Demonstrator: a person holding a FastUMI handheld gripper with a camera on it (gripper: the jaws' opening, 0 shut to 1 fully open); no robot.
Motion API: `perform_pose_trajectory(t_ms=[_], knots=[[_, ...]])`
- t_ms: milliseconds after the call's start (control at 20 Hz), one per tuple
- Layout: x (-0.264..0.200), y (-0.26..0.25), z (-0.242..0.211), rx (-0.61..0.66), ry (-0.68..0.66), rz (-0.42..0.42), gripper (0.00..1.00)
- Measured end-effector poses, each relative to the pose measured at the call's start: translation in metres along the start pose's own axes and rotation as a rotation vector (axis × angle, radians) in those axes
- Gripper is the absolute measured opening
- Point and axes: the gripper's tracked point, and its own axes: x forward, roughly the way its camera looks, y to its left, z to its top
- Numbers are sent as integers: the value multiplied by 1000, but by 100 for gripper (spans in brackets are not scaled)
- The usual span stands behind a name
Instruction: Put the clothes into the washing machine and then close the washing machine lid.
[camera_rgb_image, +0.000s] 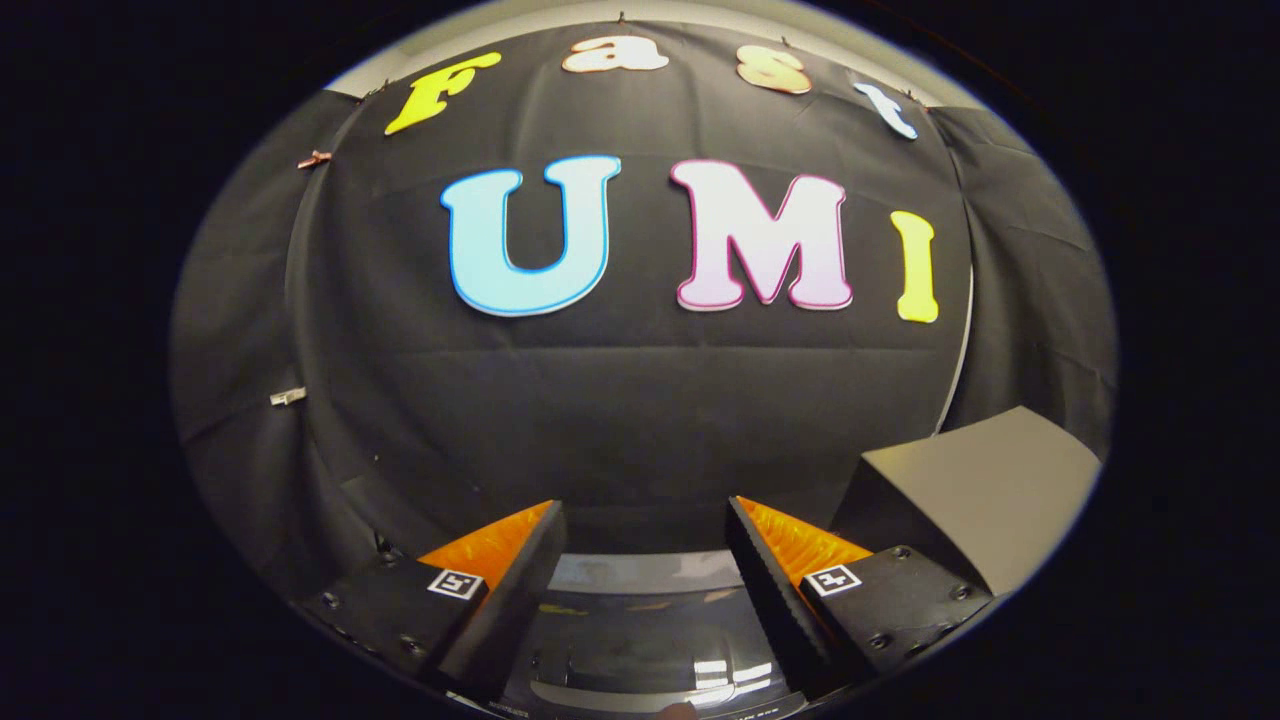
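Note:
My gripper (645, 560) is open, its two fingers spread wide with nothing between them. Below and just beyond the fingers lies the top of the washing machine (640, 640), a dark glossy lid surface with a lighter grey strip (640, 570) along its far edge. Whether the lid is up or down I cannot tell from this low angle. No clothes are among the things I see here.
A grey box-like block (975, 490) stands to the right of the right finger, close to it. The booth's black cloth wall (640, 420) rises right behind the machine and wraps around both sides.

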Motion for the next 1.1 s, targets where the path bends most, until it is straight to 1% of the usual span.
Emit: perform_pose_trajectory(t_ms=[250,500,650,800,1000,1100], knots=[[-23,-12,40,-12,-138,-33,100],[-53,-13,52,-38,-201,-32,100],[-76,-2,46,3,-215,5,100],[-93,6,40,-6,-202,37,100],[-126,10,58,-29,-238,75,100],[-146,9,69,-15,-261,93,100]])
